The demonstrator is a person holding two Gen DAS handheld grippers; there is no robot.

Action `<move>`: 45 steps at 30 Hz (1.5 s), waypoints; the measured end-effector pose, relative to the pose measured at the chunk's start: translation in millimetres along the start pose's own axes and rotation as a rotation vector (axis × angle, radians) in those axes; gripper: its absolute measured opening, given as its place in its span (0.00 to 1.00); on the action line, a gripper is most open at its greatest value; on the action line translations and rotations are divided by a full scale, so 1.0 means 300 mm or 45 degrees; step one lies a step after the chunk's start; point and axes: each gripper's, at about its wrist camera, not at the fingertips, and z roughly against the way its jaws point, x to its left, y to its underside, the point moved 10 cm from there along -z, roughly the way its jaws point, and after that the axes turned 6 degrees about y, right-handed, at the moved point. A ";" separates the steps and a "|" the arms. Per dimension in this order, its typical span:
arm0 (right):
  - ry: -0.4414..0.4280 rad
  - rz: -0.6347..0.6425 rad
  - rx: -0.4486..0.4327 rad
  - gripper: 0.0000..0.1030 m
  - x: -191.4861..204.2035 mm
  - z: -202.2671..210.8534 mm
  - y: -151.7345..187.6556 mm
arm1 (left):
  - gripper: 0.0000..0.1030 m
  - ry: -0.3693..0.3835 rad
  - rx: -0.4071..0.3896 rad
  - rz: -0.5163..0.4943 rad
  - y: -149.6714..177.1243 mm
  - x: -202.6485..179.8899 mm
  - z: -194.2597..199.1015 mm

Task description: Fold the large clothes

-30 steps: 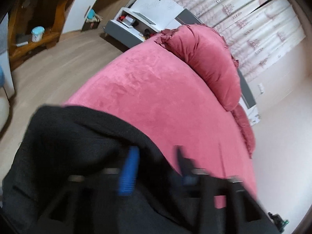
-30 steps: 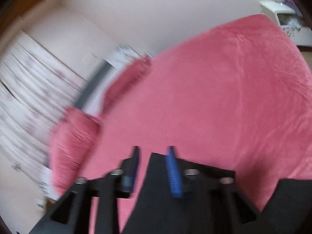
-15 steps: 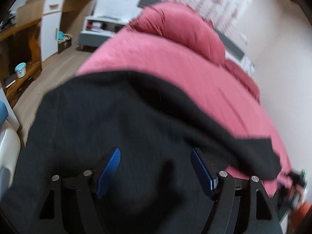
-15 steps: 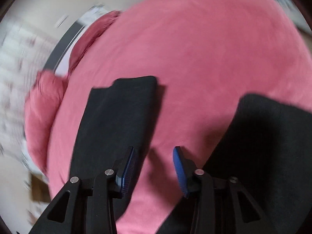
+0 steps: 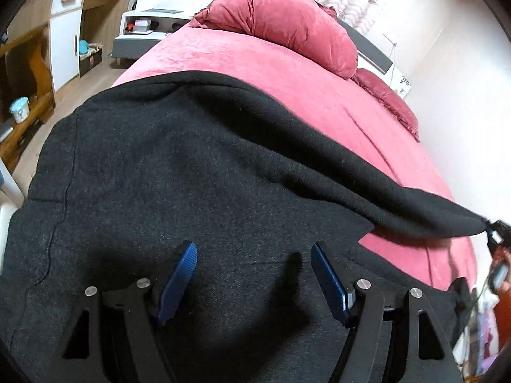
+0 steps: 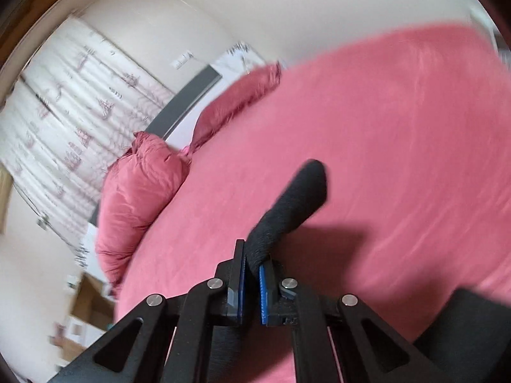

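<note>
Hovering low over the bed, the left gripper (image 5: 254, 274) has its blue pads (image 5: 179, 282) spread wide, nothing between them, and the black garment (image 5: 191, 166) lies just beneath. That dark knit cloth covers the near end of the pink bedspread (image 5: 319, 95), with a seam running down its left side. One long strip of it (image 5: 415, 204) stretches off to the right, lifted off the cover. Over there the right gripper (image 6: 250, 269) is pressed together on the end of that strip (image 6: 297, 198), pinching it so the tip sticks up past the fingers, above the bedspread. Beyond the garment, a plump pink pillow (image 5: 287, 22) sits at the head of the bed, a flatter one (image 5: 386, 95) beside it. Farther off stand a grey bedside unit (image 5: 140, 32), wooden shelving (image 5: 28, 70) along the left wall, and patterned curtains (image 6: 73, 121) behind the headboard.
</note>
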 end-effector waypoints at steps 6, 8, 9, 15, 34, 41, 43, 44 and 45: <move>0.443 0.029 0.227 0.17 -0.212 -0.162 0.153 | 0.72 0.009 -0.028 0.071 -0.012 0.070 0.069; 0.510 -0.006 0.279 0.28 -0.254 -0.170 0.225 | 0.72 0.003 -0.054 0.107 -0.017 0.098 0.100; 0.484 -0.042 0.259 0.33 -0.255 -0.151 0.259 | 0.72 -0.007 -0.077 0.135 -0.023 0.133 0.133; 0.330 -0.021 0.243 0.34 -0.180 0.009 0.428 | 0.72 -0.088 -0.161 0.261 -0.004 0.323 0.282; 0.035 0.142 0.656 0.35 0.067 0.441 1.060 | 0.79 -0.201 -0.119 0.396 0.303 0.570 0.496; 0.170 -0.011 0.525 0.36 -0.154 0.581 0.967 | 0.76 -0.111 -0.101 0.511 0.331 0.570 0.494; 0.242 -0.091 0.450 0.38 -0.261 0.627 0.908 | 0.76 -0.094 -0.112 0.538 0.338 0.561 0.507; 0.273 -0.135 0.419 0.38 -0.316 0.647 0.883 | 0.75 -0.080 -0.126 0.550 0.342 0.552 0.520; 0.300 -0.169 0.396 0.38 -0.362 0.661 0.865 | 0.76 -0.067 -0.135 0.562 0.347 0.544 0.529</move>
